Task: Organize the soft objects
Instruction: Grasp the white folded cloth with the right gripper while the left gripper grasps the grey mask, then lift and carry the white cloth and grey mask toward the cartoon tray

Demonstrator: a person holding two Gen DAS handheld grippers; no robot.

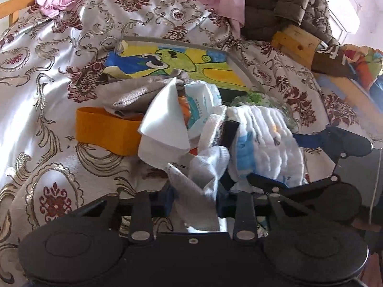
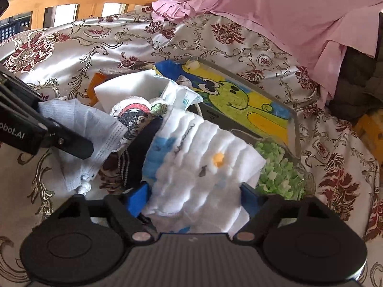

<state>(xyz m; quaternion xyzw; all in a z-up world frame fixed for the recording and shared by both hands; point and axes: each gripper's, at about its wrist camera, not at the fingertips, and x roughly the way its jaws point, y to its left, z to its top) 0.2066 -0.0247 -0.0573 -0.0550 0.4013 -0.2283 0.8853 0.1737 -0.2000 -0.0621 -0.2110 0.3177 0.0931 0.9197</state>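
Observation:
A heap of soft things lies on a patterned satin bedspread (image 1: pixel 47 71). My left gripper (image 1: pixel 195 203) is shut on a white face mask (image 1: pixel 205 167), also in the right wrist view (image 2: pixel 83 129). My right gripper (image 2: pixel 196 198) is shut on a white quilted cloth with blue and yellow prints (image 2: pixel 203 162), also in the left wrist view (image 1: pixel 265 148). In the heap are a white folded cloth (image 1: pixel 165 122), a grey cloth (image 1: pixel 134 93), a tissue pack (image 1: pixel 203 98) and a small cartoon-print cloth (image 2: pixel 134 117).
An orange block (image 1: pixel 103 129) lies left of the heap. A framed cartoon drawing (image 1: pixel 182 64) lies behind it. A clear bag of green bits (image 2: pixel 280 172) sits at right. Pink fabric (image 2: pixel 287 12) and a dark quilted jacket (image 1: pixel 275 4) lie at the back. A wooden bed frame (image 2: pixel 71 0) stands behind.

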